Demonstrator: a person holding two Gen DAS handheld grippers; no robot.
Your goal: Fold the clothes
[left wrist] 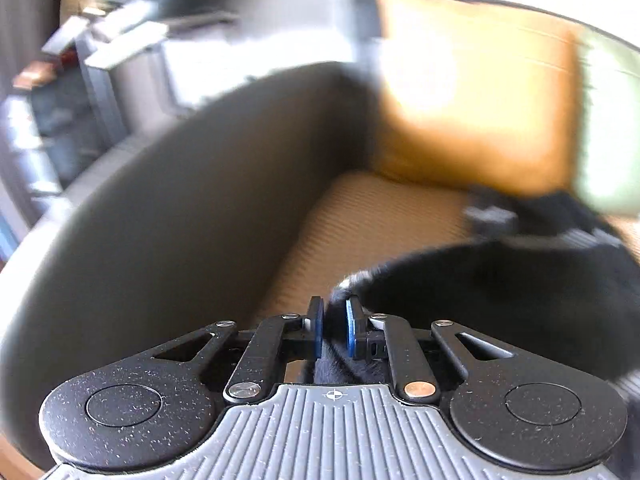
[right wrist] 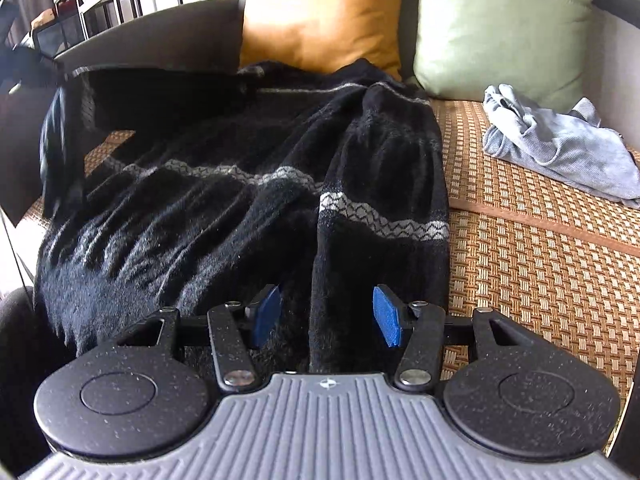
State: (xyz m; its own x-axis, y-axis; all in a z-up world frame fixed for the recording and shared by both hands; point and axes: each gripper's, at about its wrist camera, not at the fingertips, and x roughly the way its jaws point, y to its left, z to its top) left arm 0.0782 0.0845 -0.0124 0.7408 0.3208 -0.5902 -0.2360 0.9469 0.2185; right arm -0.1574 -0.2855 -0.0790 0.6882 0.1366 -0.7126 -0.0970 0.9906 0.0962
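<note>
The left tongs [left wrist: 334, 328] are clenched on an edge of the black sweater [right wrist: 248, 200]; the right tongs [right wrist: 326, 316] stand released, straddling a sleeve fold near the sofa seat's [right wrist: 540, 264] front edge. One-sided pulling could drag the sweater askew or slip the knit free. The left view is blurred; the sweater's left edge is hard to make out.

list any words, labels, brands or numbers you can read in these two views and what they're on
No readable text in either view.
Left tongs: only a small crosshair mark on the grey body, no letters.
Right tongs: the same crosshair mark, no letters.
Black sweater: grey zigzag bands, pattern only, no label visible.
Blue-grey garment, orange cushion, green cushion: no print.
Shelves in the background: items too small and blurred to read.
</note>
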